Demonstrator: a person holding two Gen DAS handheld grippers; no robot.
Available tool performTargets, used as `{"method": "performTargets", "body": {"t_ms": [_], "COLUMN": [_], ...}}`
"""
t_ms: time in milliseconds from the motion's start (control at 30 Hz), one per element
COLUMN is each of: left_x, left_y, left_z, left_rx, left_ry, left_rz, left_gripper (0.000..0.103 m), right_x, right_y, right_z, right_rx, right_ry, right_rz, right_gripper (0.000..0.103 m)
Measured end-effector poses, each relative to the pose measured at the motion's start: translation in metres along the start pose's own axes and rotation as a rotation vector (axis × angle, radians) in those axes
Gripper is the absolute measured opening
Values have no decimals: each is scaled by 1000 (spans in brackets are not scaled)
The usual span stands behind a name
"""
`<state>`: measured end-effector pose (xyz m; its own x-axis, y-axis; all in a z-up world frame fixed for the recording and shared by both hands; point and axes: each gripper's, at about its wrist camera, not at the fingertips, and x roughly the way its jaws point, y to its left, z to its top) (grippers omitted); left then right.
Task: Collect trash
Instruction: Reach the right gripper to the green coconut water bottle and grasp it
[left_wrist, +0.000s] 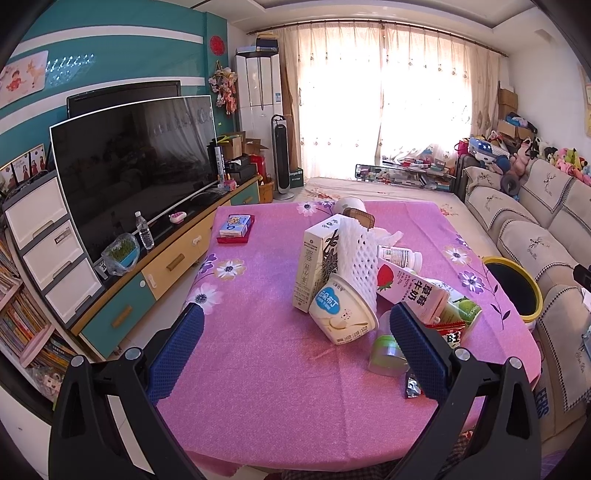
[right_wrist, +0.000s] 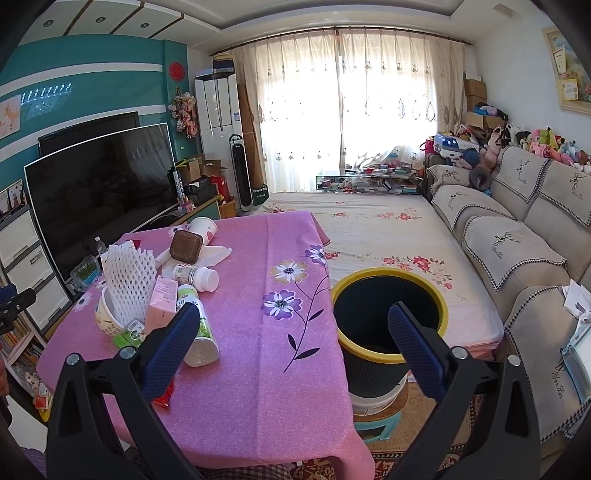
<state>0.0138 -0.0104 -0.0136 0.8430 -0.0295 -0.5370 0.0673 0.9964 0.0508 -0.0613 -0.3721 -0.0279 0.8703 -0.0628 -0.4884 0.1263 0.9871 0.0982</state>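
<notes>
A heap of trash lies on the pink floral tablecloth (left_wrist: 258, 369): a white yogurt tub (left_wrist: 341, 317), a tall cream carton (left_wrist: 314, 266), white foam netting (left_wrist: 356, 254), a pink strawberry milk carton (left_wrist: 410, 291), a small white bottle (left_wrist: 400, 256) and a green cup (left_wrist: 386, 354). My left gripper (left_wrist: 295, 336) is open and empty, just short of the tub. My right gripper (right_wrist: 293, 332) is open and empty, above the table's right edge. The yellow-rimmed black bin (right_wrist: 388, 317) stands right of the table. The netting (right_wrist: 127, 280) and a green-and-white bottle (right_wrist: 199, 332) show left of it.
A red box with a blue pack (left_wrist: 234, 229) lies at the table's far left. A TV (left_wrist: 133, 173) on a low cabinet runs along the left. A beige sofa (right_wrist: 517, 240) is on the right. A floral-covered bed (right_wrist: 369, 236) lies beyond the table.
</notes>
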Motion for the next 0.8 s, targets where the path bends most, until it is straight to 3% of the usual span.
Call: {"method": "performTargets", "body": {"t_ms": [233, 500, 700, 800], "left_x": [32, 87, 124, 139], "left_y": [10, 31, 38, 37], "left_z": [15, 52, 72, 75], "left_rx": [2, -18, -34, -29], "left_ry": [10, 2, 11, 23], "left_rz": [14, 34, 40, 34], "left_gripper": [99, 99, 99, 99], "right_x": [21, 78, 119, 138], "right_y": [5, 25, 65, 82], "right_z": [1, 12, 2, -7], "right_rx": [-17, -42, -144, -187], "right_ry": [56, 161, 287, 349], "right_rz": [34, 188, 291, 317], "right_gripper": [97, 96, 76, 75]}}
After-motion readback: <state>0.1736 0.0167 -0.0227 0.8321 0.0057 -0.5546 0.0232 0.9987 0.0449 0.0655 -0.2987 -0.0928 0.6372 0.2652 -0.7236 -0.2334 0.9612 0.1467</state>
